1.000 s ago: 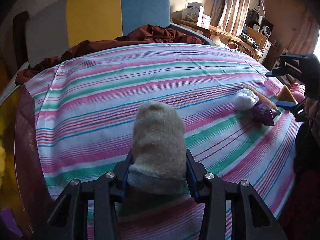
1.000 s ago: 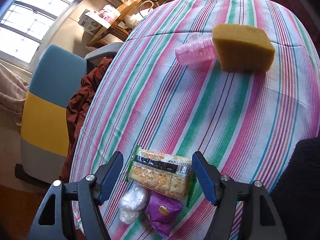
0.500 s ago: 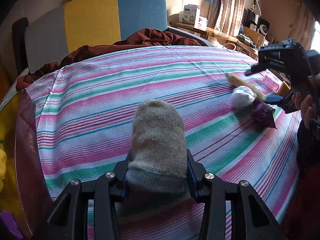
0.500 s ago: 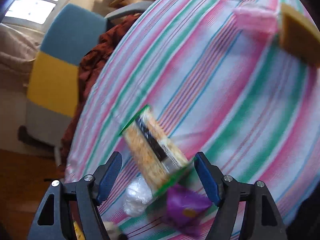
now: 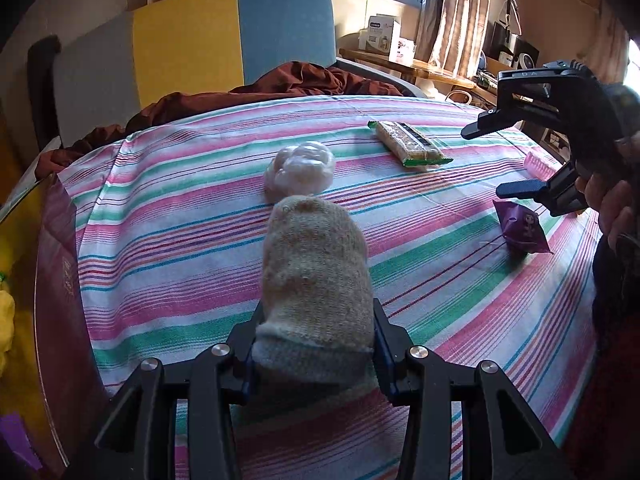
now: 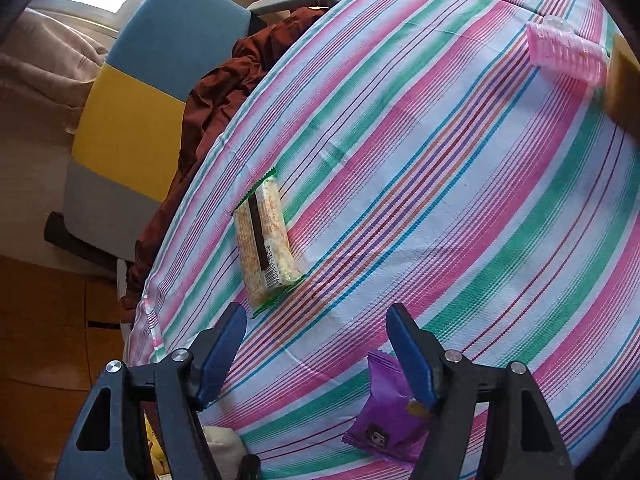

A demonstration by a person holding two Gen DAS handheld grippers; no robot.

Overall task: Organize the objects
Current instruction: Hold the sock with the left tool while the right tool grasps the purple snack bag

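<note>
Striped cloth (image 5: 168,216) in pink, green and white covers the round worktop; behind it we note a chair (image 5: 224,40) in grey, yellow and blue with a brown garment (image 5: 296,80) bunched at its seat, and a window with curtains beyond. Our left tool (image 5: 316,340) sits low over the near edge of the worktop, its two pads pressed against the sides of a beige sock (image 5: 316,264), which stands up between them and points away from us. Just past the sock's tip lies a white plastic wad (image 5: 300,168), on the cloth. Further back and to the right lies a cracker pack (image 5: 408,142) with green ends, flat on the cloth and well apart from the wad. Our right tool (image 5: 494,160) hovers at the right side above the cloth, held in a hand (image 5: 612,208), its jaws spread with nothing between them; in its own view the blue pads (image 6: 218,352) stand wide over bare stripes. A purple packet (image 6: 390,412) lies on the cloth below that tool, partly behind the right-hand pad in its view; we cannot tell whether they touch. At the far right edge sit a pink ribbed item (image 6: 564,56) and, just beside it, a tan sponge (image 6: 624,84), mostly cut off.
</note>
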